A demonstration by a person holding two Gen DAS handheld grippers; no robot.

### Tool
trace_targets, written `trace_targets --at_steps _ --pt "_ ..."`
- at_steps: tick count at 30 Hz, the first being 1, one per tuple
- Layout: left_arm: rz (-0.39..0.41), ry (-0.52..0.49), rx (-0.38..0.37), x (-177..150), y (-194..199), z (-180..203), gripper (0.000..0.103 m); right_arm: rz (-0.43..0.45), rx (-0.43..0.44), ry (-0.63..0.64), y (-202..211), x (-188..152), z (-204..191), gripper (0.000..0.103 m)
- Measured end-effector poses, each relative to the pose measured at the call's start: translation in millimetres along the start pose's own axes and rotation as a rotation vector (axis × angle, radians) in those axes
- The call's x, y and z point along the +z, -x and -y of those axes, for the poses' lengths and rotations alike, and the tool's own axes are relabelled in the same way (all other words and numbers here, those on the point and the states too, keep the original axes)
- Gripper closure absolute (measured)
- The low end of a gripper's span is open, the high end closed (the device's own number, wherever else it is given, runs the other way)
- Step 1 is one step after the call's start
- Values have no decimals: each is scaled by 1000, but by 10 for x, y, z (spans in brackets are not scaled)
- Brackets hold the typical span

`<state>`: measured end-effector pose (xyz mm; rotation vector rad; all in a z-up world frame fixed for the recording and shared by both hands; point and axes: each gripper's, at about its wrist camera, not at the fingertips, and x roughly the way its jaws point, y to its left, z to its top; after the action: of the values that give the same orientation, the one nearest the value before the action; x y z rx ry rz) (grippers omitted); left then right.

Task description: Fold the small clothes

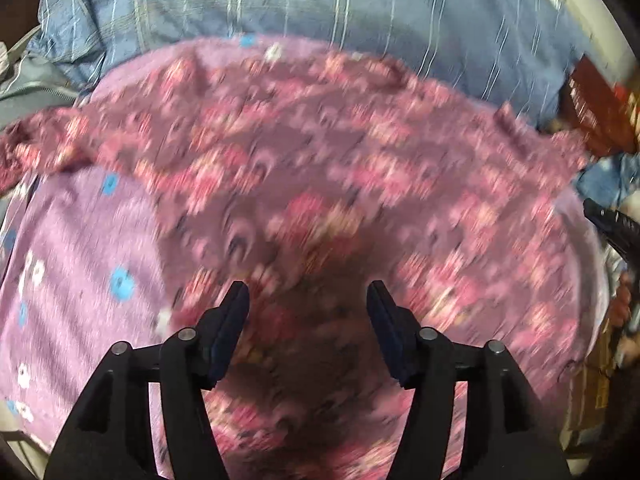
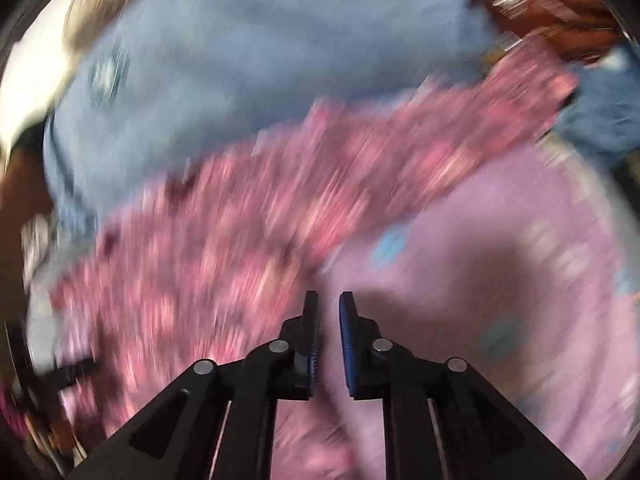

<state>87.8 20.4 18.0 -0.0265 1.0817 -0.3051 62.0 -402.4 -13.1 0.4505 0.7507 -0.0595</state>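
Observation:
A small pink floral garment [image 1: 320,160] lies spread over a lilac sheet with blue dots [image 1: 80,240]; both views are blurred. My left gripper [image 1: 307,288] hangs above the garment's near part, open wide with nothing between its fingers. In the right wrist view the same garment [image 2: 240,220] runs as a band from lower left to upper right. My right gripper [image 2: 329,295] sits over its near edge, where the lilac sheet [image 2: 500,220] begins. Its jaws stand a narrow gap apart, and no cloth shows between the pads.
A blue striped cloth [image 1: 320,8] lies beyond the garment, also seen as a blue mass [image 2: 240,60]. A red-brown object [image 1: 596,108] and some denim-blue fabric [image 1: 612,176] sit at the right. A dark shape [image 1: 612,224] pokes in at the right edge.

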Motion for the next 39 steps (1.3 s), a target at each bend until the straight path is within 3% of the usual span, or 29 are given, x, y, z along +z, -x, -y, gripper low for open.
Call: trace_targets --at_steps 2,6,10,12,16,17,19,20,21,25,30,34,39 --pt "15 4 -23 157 -36 85 43 92 -57 -124 150 358 413 67" --pt "24 19 -52 495 -259 269 43 198 -175 -332 236 965 1255 66" --pt "3 35 -87 727 -513 401 43 203 -181 -480 -14 1351 1800 59" --pt "-11 34 -100 817 -630 458 43 192 -197 -501 -203 1492 1927 54" --pt "-19 36 -142 925 -773 509 43 162 -250 -509 -521 1608 2054 54" --pt "-20 39 -151 943 -793 508 43 156 -250 -511 -583 1609 2077 55" --pt "-15 38 -164 963 -821 508 43 160 -260 -494 -653 1591 2094 69" --pt "-8 40 -168 971 -826 502 43 163 -266 -482 -665 1582 2088 92" --pt "-3 41 -169 976 -828 498 43 165 -248 -472 -663 1563 2087 98" --pt "5 60 -187 991 -842 431 43 240 -238 -408 -435 1542 1856 99" --pt "2 73 -194 1004 -881 340 43 268 -191 -236 -207 1529 1161 101" --pt "-16 61 -184 1020 -907 301 43 256 -75 -128 -169 1383 469 101" --pt "-5 104 -245 1071 -771 125 43 177 82 -15 -348 1043 -488 101"
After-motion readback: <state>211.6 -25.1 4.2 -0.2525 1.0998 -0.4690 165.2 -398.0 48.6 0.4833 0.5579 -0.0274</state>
